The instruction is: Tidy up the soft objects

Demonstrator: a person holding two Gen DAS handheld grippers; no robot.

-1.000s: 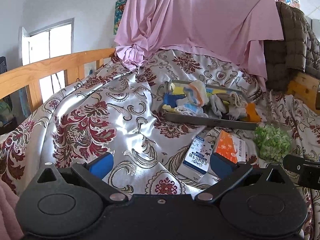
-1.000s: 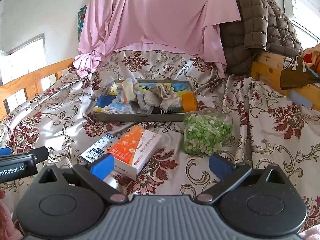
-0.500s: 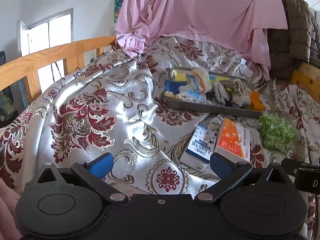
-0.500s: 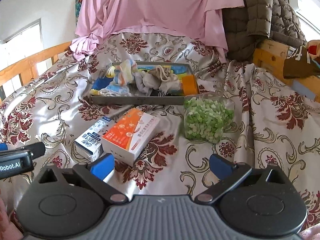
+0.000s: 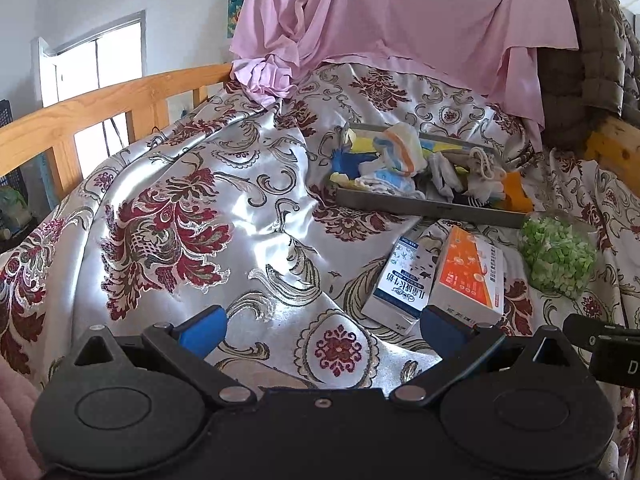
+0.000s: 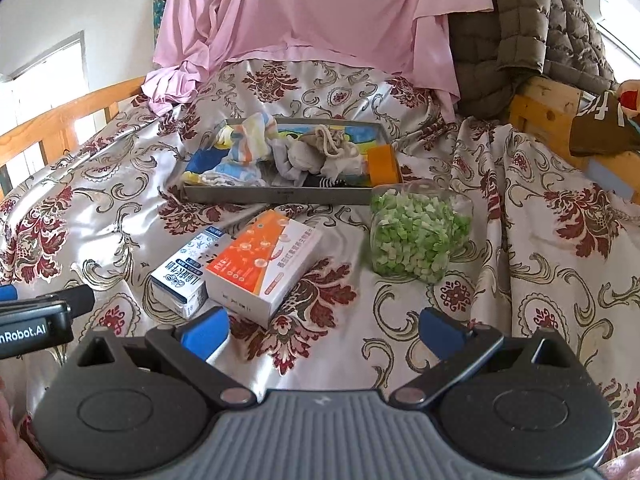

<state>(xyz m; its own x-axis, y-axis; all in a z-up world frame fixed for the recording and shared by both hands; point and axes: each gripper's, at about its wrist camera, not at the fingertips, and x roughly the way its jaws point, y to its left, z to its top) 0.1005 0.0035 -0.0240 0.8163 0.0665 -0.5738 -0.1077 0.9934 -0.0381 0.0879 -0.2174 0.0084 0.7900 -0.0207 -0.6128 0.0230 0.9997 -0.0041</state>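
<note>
A grey tray sits on the patterned bedspread, holding a heap of socks and small cloths and an orange block; it also shows in the left wrist view. My left gripper is open and empty, low over the bedspread, well short of the tray. My right gripper is open and empty, just behind an orange box and a blue-and-white box. A clear bag of green pieces lies right of the boxes.
A wooden bed rail runs along the left. A pink sheet hangs behind the tray. A brown quilted jacket drapes over a wooden frame at the right. The left gripper's body shows at the right view's left edge.
Both grippers have risen and tipped slightly down, so the tray and boxes sit lower and nearer in view. Both stay open and empty.
</note>
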